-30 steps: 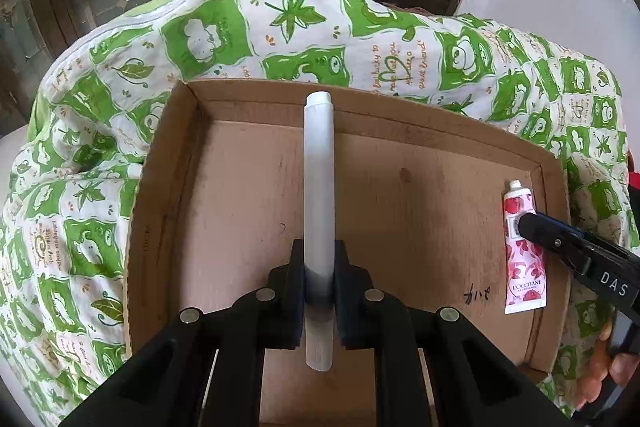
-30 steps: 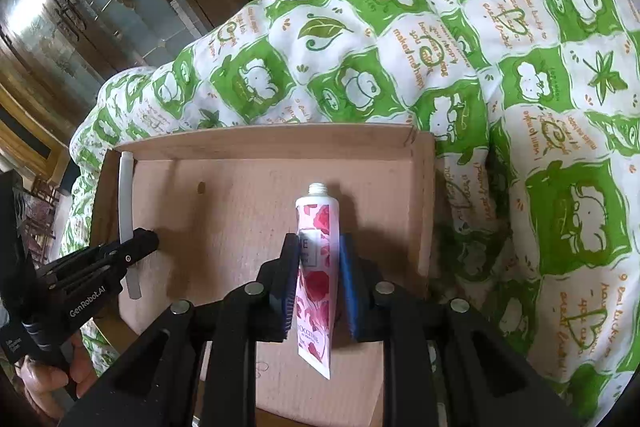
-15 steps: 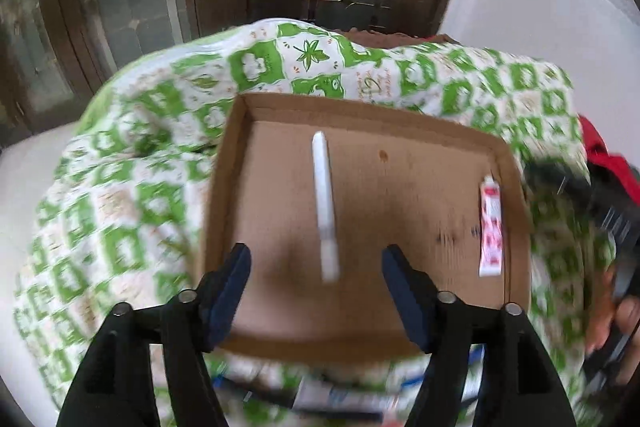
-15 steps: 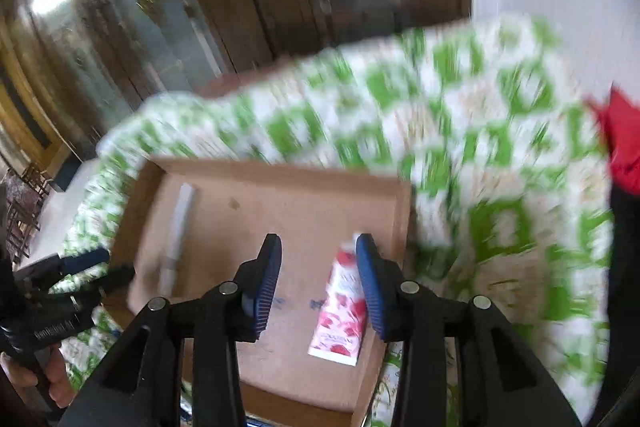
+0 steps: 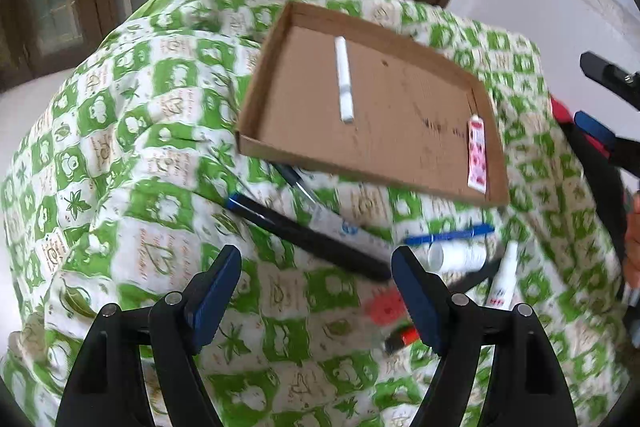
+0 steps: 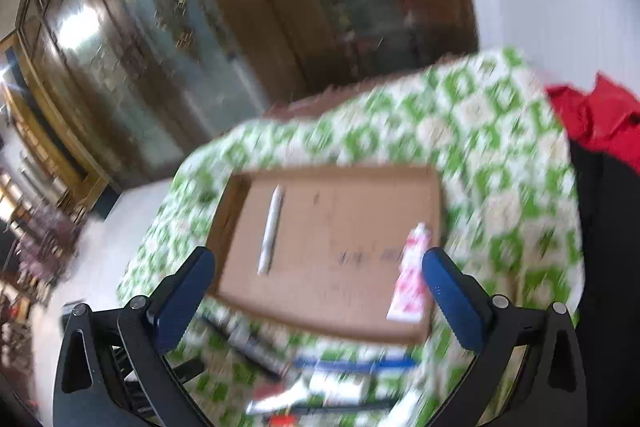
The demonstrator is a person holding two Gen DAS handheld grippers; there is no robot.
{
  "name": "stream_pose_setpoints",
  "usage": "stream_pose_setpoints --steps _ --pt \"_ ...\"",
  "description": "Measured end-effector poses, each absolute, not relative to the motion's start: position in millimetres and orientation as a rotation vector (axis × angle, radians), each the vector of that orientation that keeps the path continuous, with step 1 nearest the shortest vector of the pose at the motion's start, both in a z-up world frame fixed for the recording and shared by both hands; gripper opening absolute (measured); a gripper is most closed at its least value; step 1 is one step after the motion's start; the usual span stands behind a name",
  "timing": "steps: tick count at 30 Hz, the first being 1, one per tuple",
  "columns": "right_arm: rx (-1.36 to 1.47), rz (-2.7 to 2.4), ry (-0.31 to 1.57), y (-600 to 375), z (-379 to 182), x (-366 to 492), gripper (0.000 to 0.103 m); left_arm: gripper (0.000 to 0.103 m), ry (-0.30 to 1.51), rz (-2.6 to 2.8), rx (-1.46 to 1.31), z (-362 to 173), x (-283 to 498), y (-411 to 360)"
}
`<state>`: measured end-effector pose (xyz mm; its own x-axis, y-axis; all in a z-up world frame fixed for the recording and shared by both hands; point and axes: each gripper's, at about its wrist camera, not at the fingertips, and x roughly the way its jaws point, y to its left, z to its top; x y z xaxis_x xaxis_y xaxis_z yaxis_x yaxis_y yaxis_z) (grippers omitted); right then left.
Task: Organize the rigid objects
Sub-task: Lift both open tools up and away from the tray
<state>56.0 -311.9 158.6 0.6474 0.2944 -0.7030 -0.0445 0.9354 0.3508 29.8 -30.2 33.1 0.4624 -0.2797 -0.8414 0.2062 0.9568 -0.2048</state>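
The left gripper (image 5: 316, 283) hung with its fingers (image 5: 214, 291) spread wide and empty over the green-patterned quilt (image 5: 120, 163). At its 12 o'clock lay the cardboard tray (image 5: 260, 83), holding a white tube (image 5: 343, 85) toward 11 o'clock and a pink floral tube (image 5: 477, 157) against the rim at 3 o'clock. Between gripper and tray, a black pen (image 5: 304, 237), blue pen (image 5: 448, 235) and small white bottle (image 5: 456, 255) lay on the quilt. The right gripper (image 6: 320, 291) was likewise released, holding nothing, the tray (image 6: 304, 311) at its 12 o'clock.
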Motion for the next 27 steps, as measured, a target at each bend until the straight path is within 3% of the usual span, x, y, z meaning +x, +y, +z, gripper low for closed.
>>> stream_pose_setpoints --steps 9,27 --pt "0.285 0.304 1.045 -290.9 122.2 39.9 0.103 0.081 1.108 -0.288 -0.030 16.2 23.5 -37.9" --pt "0.202 0.321 1.067 -279.7 110.7 43.2 0.103 0.081 1.101 -0.288 0.020 31.1 15.0 -52.6"
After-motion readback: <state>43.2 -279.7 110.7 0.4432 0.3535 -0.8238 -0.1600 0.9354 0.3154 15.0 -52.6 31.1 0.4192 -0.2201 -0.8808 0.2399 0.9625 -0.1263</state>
